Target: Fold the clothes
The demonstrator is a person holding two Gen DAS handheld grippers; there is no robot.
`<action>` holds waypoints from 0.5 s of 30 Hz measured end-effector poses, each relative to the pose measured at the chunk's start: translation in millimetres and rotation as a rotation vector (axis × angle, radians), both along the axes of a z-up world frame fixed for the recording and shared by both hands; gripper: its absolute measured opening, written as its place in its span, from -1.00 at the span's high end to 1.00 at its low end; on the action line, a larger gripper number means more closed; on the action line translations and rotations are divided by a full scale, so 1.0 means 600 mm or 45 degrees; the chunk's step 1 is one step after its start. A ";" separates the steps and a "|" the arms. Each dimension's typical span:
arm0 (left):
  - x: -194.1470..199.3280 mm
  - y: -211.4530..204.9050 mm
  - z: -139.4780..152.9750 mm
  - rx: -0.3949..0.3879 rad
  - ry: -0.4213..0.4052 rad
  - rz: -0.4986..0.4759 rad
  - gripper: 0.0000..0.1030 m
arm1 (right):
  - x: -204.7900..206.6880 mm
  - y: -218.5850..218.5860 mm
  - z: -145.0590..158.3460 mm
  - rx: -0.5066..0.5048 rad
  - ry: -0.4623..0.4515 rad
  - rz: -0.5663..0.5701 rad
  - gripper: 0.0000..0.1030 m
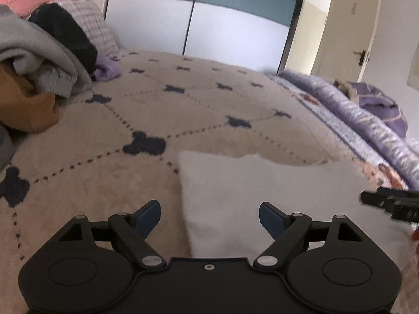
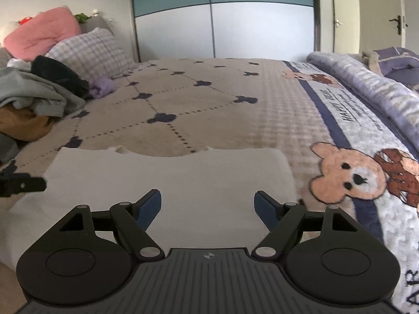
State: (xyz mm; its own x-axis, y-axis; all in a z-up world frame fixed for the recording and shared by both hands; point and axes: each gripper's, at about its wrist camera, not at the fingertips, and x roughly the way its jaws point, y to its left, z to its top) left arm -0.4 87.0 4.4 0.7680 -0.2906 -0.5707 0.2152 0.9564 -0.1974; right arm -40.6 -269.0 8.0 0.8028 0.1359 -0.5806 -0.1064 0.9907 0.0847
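Observation:
A white garment (image 1: 275, 198) (image 2: 162, 183) lies flat on the beige bed blanket (image 1: 104, 172) (image 2: 209, 110), folded into a wide rectangle. My left gripper (image 1: 209, 214) hovers over its left part, open, nothing between its blue-padded fingers. My right gripper (image 2: 208, 206) hovers over the garment's near right part, open and empty as well. The right gripper's tip (image 1: 390, 201) shows at the right edge of the left wrist view. In the right wrist view the left gripper's tip (image 2: 23, 185) pokes in from the left edge.
A heap of unfolded clothes, grey (image 1: 34, 47) (image 2: 31, 91), black (image 1: 68, 31) and brown (image 2: 21, 123), sits at the bed's left. Checked pillow (image 2: 89, 52) and pink pillow (image 2: 42, 34) behind it. A purple quilt (image 1: 366, 115) (image 2: 366, 83) lies along the right. Wardrobe (image 2: 222, 21) at the back.

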 end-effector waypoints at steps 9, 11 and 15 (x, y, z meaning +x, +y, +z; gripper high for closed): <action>-0.012 -0.050 -0.015 0.105 -0.030 -0.112 -0.58 | 0.001 0.054 -0.015 -0.041 0.033 0.095 -0.62; -0.015 -0.060 -0.025 0.143 -0.020 -0.137 -0.58 | 0.001 0.057 -0.023 -0.062 0.053 0.101 -0.62; -0.021 -0.070 -0.040 0.205 -0.017 -0.177 -0.60 | -0.001 0.045 -0.028 -0.080 0.065 0.091 -0.63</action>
